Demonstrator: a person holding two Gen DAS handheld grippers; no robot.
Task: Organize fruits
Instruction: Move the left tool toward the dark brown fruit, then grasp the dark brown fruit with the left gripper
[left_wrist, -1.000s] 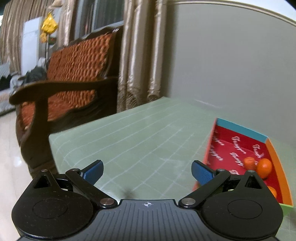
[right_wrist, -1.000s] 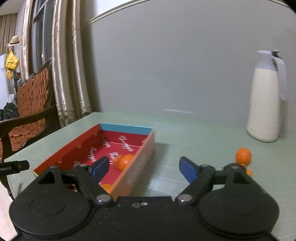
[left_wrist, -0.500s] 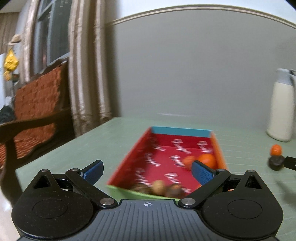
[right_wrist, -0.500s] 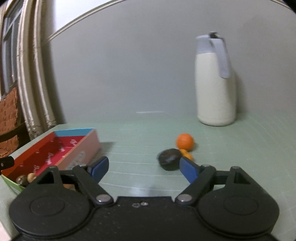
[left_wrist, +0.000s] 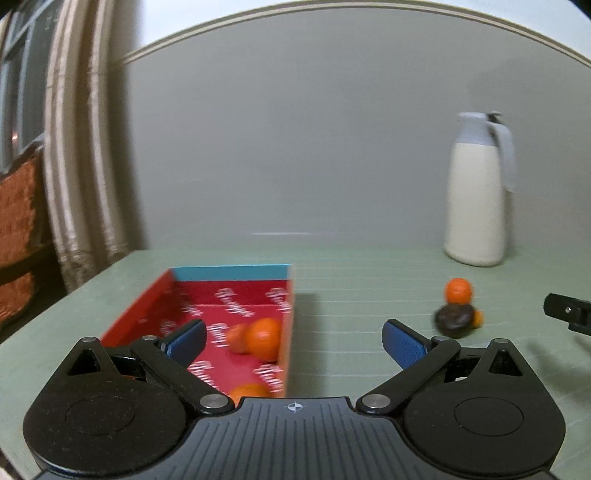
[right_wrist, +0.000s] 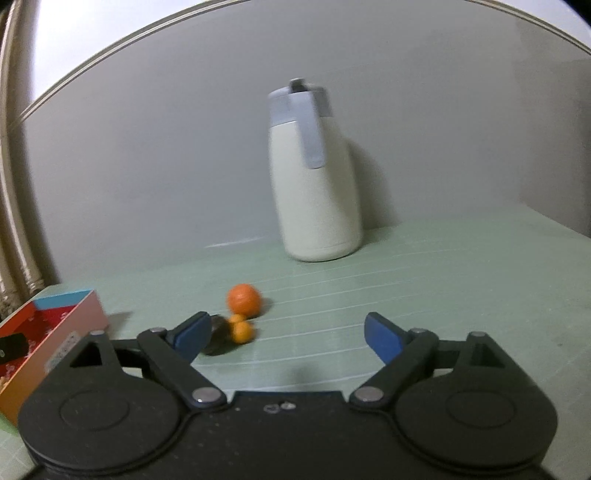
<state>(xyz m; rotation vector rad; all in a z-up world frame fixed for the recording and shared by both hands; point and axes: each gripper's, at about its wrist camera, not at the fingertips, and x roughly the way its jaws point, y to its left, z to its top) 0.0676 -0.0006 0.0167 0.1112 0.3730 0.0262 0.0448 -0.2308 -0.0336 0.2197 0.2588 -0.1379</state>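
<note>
**Two open hand-held grippers over a desk with loose and boxed fruit**

The pale green desk (left_wrist: 351, 288), ruled with thin white lines, fills the lower half of both views and meets a grey wall; curtains (left_wrist: 74, 166) hang at the far left, cut off by the frame. A white jug (right_wrist: 314, 184) with a grey-blue lid and handle stands upright near the wall, well apart from the fruit. The open box (left_wrist: 236, 273), red inside with white lettering and a blue far wall, lies left of centre; its near end is hidden behind the left hand-held gripper (left_wrist: 293, 341). Inside it sit a large orange (left_wrist: 263, 338) touching a smaller, blurred one, and a third orange fruit (left_wrist: 249, 393) half hidden by the gripper body. The left hand-held gripper stands wide open and holds nothing. The right hand-held gripper (right_wrist: 284, 334) has its jaws still opening, with only bare desk between them. On the desk right of the box lies a loose cluster: a round orange (right_wrist: 243, 299), a dark fruit (right_wrist: 218, 334) partly hidden behind the right gripper's left finger, and two small orange fruits (right_wrist: 242, 328) touching it. Motion blur softens all fruit outlines.
</note>
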